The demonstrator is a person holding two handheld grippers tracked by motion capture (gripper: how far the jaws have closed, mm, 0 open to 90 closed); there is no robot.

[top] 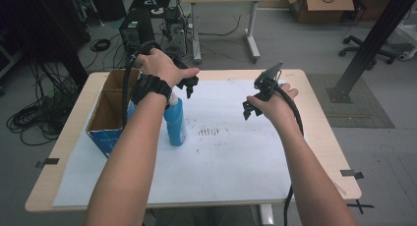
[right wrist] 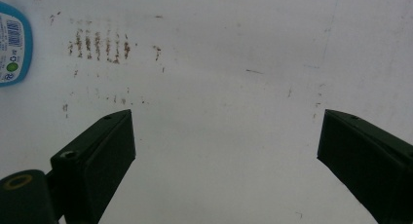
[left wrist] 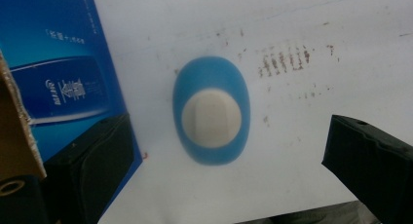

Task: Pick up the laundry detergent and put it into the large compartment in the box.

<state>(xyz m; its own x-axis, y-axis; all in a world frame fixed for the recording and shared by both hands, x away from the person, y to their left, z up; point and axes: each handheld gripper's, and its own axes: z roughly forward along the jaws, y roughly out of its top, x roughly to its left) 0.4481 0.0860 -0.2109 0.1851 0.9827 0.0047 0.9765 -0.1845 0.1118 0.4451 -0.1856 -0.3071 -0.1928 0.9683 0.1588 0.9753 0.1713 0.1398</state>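
A blue bottle with a white cap stands upright on the white paper, close to the right of a cardboard box with blue sides. My left gripper hangs just above the bottle, open. In the left gripper view I look straight down on the bottle's cap, with one black jaw on each side and neither touching it. My right gripper is held over the middle of the paper, open and empty. The bottle's label edge shows at the far left of the right gripper view.
Brown smudge marks stain the paper between the bottle and the right hand. The box's blue printed side stands right beside the left jaw. The wooden table has tape marks at its edges. Cables, a desk and a chair stand on the floor beyond.
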